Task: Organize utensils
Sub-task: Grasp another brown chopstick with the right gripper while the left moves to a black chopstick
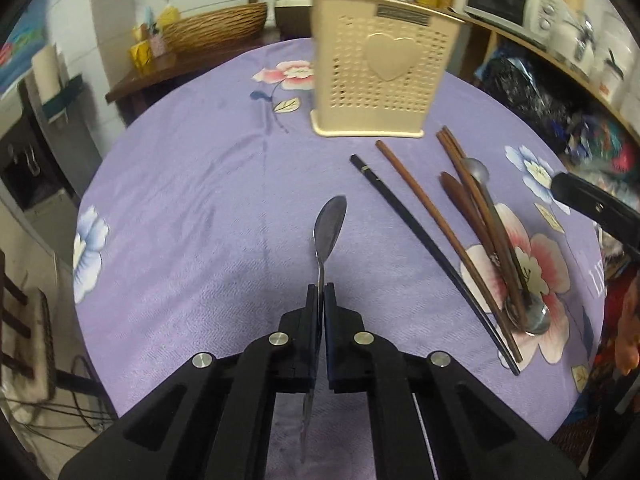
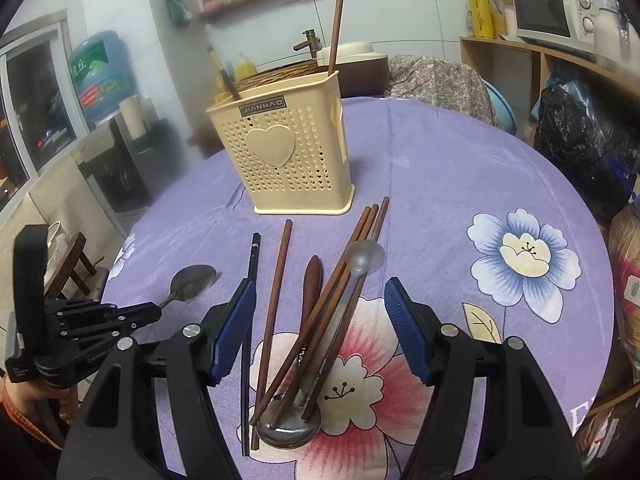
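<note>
My left gripper point(image 1: 320, 294) is shut on the handle of a metal spoon point(image 1: 330, 224), whose bowl points toward the cream perforated utensil holder point(image 1: 380, 68). In the right wrist view this gripper point(image 2: 154, 314) and its spoon point(image 2: 194, 278) sit at the left. My right gripper point(image 2: 320, 308) stands open over a pile of brown chopsticks point(image 2: 276, 288), a black chopstick point(image 2: 252, 264), a wooden spoon point(image 2: 312, 280) and metal spoons point(image 2: 288, 428) on the purple floral tablecloth point(image 2: 440, 184). The holder point(image 2: 292, 152) has a brown chopstick point(image 2: 336, 28) and a dark utensil standing in it.
A wicker basket point(image 1: 216, 28) and a rice cooker point(image 1: 292, 8) stand behind the round table. A microwave point(image 2: 556, 12) sits on shelves at the right, above a black bag point(image 2: 572, 136). A water dispenser point(image 2: 100, 76) and a wooden chair point(image 2: 76, 264) are on the left.
</note>
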Demonstrator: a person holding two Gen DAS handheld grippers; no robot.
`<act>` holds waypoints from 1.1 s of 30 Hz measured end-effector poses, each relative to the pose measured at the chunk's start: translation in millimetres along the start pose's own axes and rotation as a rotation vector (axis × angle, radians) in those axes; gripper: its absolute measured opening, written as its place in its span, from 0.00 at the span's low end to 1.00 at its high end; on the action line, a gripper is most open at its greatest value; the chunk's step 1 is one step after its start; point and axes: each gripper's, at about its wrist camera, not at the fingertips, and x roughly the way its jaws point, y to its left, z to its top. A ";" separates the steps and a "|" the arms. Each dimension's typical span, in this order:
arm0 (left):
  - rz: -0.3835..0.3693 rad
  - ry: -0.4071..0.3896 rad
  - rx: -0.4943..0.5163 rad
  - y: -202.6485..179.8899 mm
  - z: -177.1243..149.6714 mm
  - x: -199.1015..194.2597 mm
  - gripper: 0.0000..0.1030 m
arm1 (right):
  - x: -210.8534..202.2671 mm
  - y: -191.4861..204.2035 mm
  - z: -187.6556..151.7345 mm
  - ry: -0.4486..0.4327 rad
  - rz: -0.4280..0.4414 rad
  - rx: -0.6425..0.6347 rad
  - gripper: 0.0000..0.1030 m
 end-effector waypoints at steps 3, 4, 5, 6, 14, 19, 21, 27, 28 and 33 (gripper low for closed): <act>-0.051 0.015 -0.078 10.7 -4.6 8.3 0.05 | 1.0 4.5 -0.1 0.001 0.005 -0.015 0.65; -0.061 0.010 -0.095 12.5 -6.7 9.1 0.05 | 1.1 5.1 -0.2 0.001 0.005 -0.019 0.65; -0.070 0.007 -0.107 13.8 -7.8 9.5 0.05 | 1.4 5.6 -0.2 0.002 0.003 -0.021 0.65; -0.076 0.010 -0.119 14.8 -8.4 10.4 0.06 | 2.2 5.7 0.0 0.005 0.001 -0.023 0.65; -0.028 -0.017 -0.139 26.3 -7.5 1.3 0.45 | 13.3 11.2 3.5 0.027 -0.004 -0.068 0.65; 0.030 -0.102 -0.162 30.3 1.9 -19.3 0.50 | 30.6 26.6 15.7 0.054 0.015 -0.140 0.62; 0.052 -0.149 -0.164 28.3 7.4 -27.5 0.50 | 45.7 35.9 23.0 0.088 0.037 -0.170 0.56; 0.074 -0.193 -0.138 15.0 22.5 -29.4 0.50 | 110.0 52.2 41.3 0.218 0.031 -0.181 0.37; 0.075 -0.192 -0.137 13.9 22.3 -28.2 0.50 | 119.3 52.3 43.7 0.231 0.019 -0.178 0.34; 0.074 -0.176 -0.144 11.6 17.5 -24.5 0.50 | 153.2 50.2 50.6 0.295 -0.014 -0.137 0.30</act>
